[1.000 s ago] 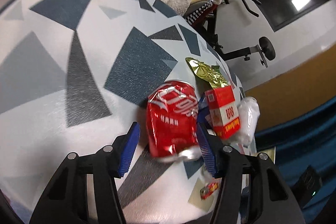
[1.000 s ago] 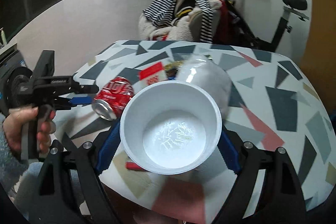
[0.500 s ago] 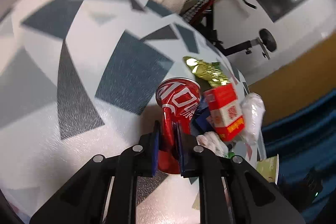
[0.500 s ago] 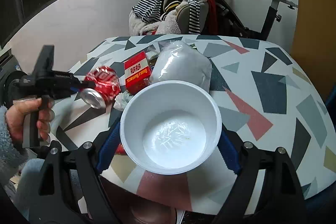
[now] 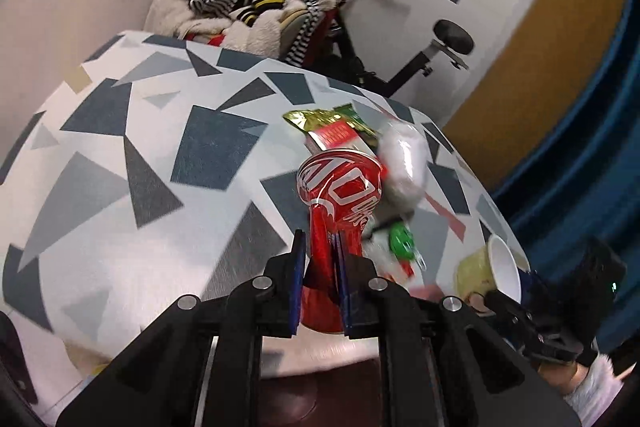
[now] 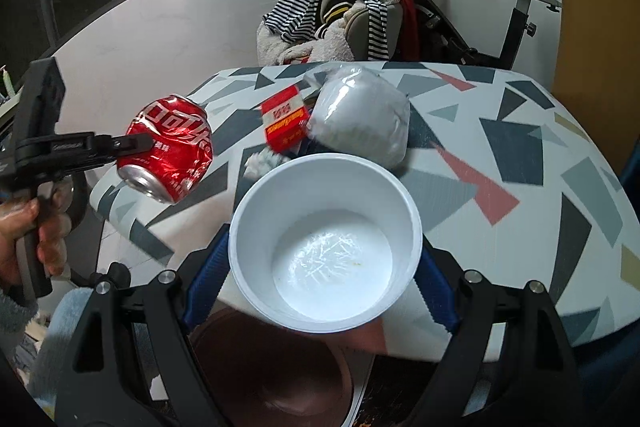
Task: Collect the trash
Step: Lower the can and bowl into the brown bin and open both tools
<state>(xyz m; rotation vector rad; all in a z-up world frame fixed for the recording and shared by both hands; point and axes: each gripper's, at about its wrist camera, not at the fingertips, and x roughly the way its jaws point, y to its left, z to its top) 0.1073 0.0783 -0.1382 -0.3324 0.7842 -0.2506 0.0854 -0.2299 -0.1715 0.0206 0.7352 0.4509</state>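
Crushing red can (image 5: 340, 195) in left tongs (image 5: 318, 243), we held it off worktop (image 5: 120, 163), left of edge. Right tongs (image 6: 324, 263) gripped white bowl (image 6: 325, 251) near rim; red box (image 6: 285, 121), wrapped bundle (image 6: 360, 115) lay behind.

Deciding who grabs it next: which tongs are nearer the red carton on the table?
Right. The right tongs, holding the white bowl, sit just before the red carton; the left tongs hold the can off the table's edge.

The table (image 6: 520, 155), patterned with triangles, bears a red carton (image 6: 285, 119), a white plastic-wrapped bundle (image 6: 360, 115) and a gold wrapper (image 5: 316, 118)
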